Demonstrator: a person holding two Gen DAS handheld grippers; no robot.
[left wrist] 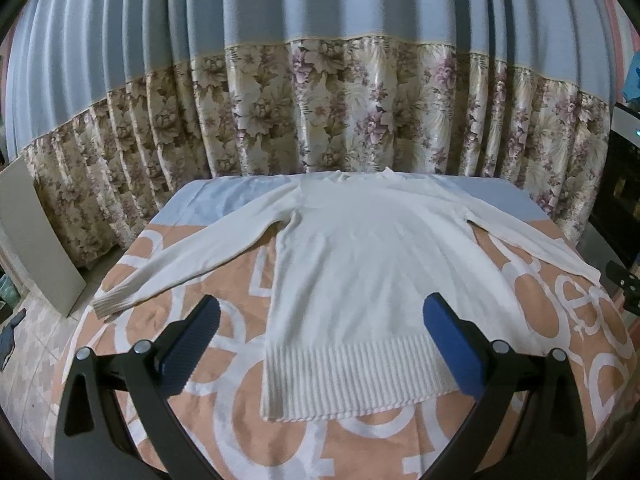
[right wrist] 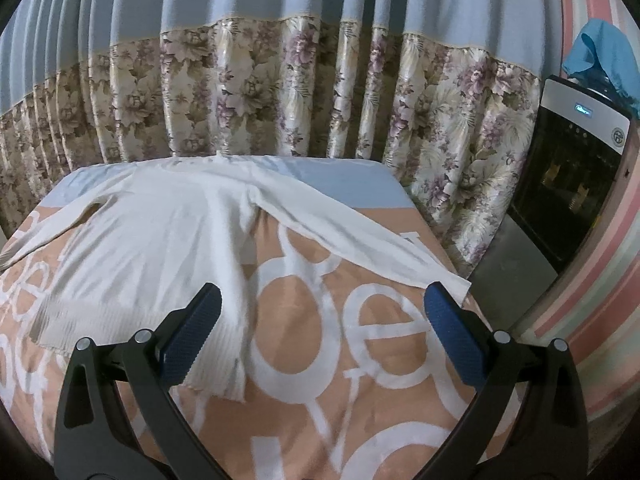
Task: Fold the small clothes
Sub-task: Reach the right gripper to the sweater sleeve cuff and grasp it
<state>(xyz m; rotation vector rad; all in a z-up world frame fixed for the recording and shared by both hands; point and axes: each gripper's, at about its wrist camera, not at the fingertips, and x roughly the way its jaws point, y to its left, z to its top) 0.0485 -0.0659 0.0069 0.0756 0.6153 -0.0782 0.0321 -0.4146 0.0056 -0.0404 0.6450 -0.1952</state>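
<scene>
sweater [left wrist: 352,264], white ribbed-hem knit, flat

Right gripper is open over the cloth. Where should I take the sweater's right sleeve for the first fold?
Take the right sleeve at its cuff, coming in from the table's right edge. The sleeve lies flat and stretched out away from the sweater body, and its cuff end sits just beside the open right gripper, so a low pinch there probably lifts one layer cleanly.

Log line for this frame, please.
stage: pre-fold | white sweater: flat, sleeves spread | left gripper: open, empty | right gripper: open, empty
</scene>
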